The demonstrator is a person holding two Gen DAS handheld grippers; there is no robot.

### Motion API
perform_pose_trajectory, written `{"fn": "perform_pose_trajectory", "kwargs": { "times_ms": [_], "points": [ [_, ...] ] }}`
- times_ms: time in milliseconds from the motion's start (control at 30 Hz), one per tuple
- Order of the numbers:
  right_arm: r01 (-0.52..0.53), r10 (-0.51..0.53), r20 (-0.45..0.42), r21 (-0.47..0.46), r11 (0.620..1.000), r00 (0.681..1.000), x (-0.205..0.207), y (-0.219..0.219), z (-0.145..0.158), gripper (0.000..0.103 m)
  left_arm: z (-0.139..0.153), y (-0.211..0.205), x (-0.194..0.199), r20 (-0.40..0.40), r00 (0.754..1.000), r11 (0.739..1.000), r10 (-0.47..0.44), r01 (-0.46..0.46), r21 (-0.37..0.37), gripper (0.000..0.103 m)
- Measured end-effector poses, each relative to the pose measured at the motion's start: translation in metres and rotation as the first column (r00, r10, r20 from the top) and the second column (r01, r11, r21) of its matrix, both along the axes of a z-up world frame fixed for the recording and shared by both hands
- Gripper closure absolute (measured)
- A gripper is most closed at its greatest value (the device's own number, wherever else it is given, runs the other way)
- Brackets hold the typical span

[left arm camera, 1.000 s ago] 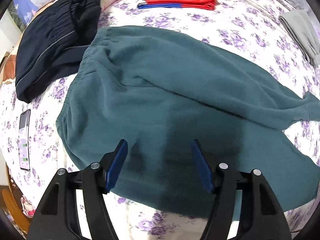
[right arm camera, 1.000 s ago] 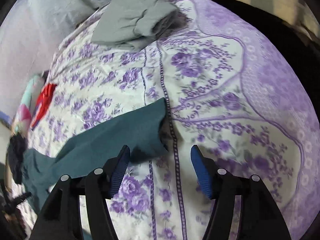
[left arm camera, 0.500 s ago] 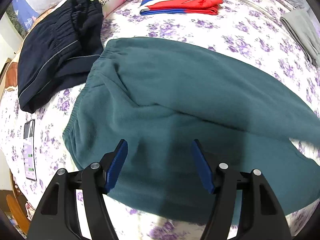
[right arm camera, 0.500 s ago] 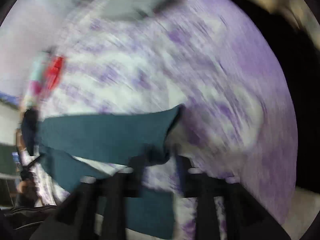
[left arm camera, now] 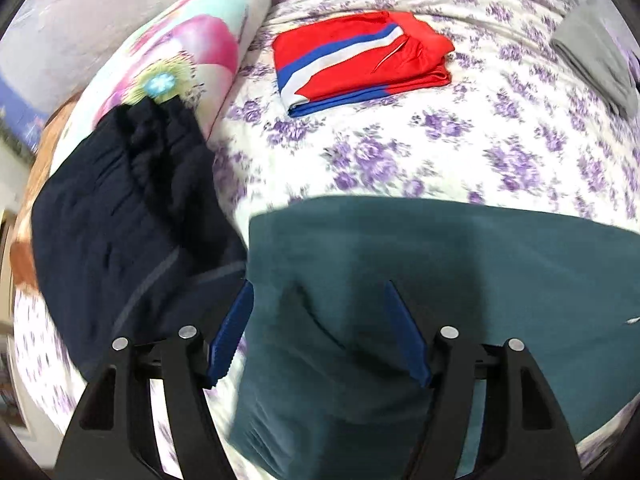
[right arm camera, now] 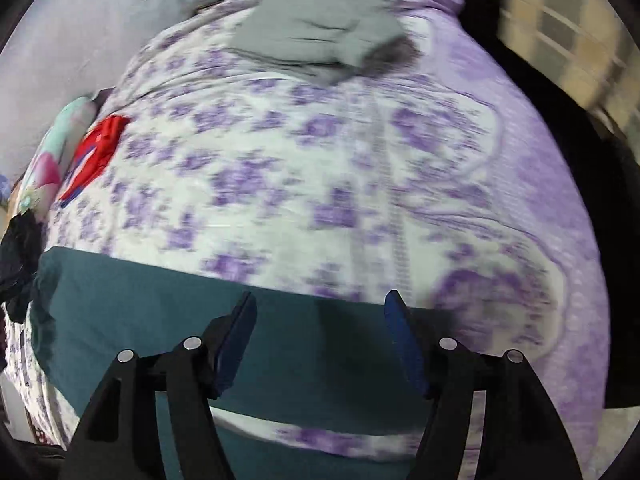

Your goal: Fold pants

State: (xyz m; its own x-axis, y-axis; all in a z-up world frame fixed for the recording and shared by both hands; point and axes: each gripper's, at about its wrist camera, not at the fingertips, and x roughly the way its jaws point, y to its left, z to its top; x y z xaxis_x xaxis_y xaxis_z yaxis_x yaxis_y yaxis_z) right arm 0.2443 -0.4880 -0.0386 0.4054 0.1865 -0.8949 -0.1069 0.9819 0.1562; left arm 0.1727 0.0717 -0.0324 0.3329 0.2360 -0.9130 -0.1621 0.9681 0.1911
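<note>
Teal pants [left arm camera: 440,280] lie flat on the flowered bedspread [left arm camera: 400,152]. In the left wrist view their waist end fills the lower middle. My left gripper [left arm camera: 320,316] hovers over that end, open, with its blue pads astride the cloth's left edge and pressing on nothing. In the right wrist view a teal pant leg [right arm camera: 140,300] stretches across the lower frame. My right gripper [right arm camera: 320,320] hangs above it. Its jaws are opening, and the cloth lies under them, not pinched. A second teal strip shows lower, between the arms.
Dark navy pants [left arm camera: 120,220] lie bunched just left of the teal waist. A folded red, white and blue garment [left arm camera: 352,64] sits farther back, beside a colourful pillow [left arm camera: 192,48]. A grey garment [right arm camera: 312,32] lies at the far end. The bed's edge [right arm camera: 560,208] drops off at right.
The left gripper has slid toward the waist's left corner, near the navy pants. In the right view the teal leg now runs straight under the gripper, whose jaws stand wider.
</note>
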Motion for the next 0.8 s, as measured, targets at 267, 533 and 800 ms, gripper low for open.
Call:
{"fn": "perform_pose_trajectory", "kwargs": {
  "times_ms": [267,533,800],
  "points": [
    [-0.069,0.069,-0.018,-0.005,0.998,0.997,0.004,0.06,0.0,0.035,-0.036,0.027,0.047,-0.083,0.985,0.988,-0.154,0.154,-0.008,0.046],
    [-0.088,0.087,-0.029,-0.02,0.996,0.996,0.015,0.081,-0.009,0.033,-0.067,0.021,0.077,-0.173,0.915,0.931,-0.365,0.364,-0.036,0.1],
    [-0.387,0.379,-0.112,-0.059,0.92,0.919,0.036,0.141,-0.049,0.044,-0.059,0.027,0.075,-0.136,0.926,0.936,-0.353,0.346,-0.073,0.101]
  ]
}}
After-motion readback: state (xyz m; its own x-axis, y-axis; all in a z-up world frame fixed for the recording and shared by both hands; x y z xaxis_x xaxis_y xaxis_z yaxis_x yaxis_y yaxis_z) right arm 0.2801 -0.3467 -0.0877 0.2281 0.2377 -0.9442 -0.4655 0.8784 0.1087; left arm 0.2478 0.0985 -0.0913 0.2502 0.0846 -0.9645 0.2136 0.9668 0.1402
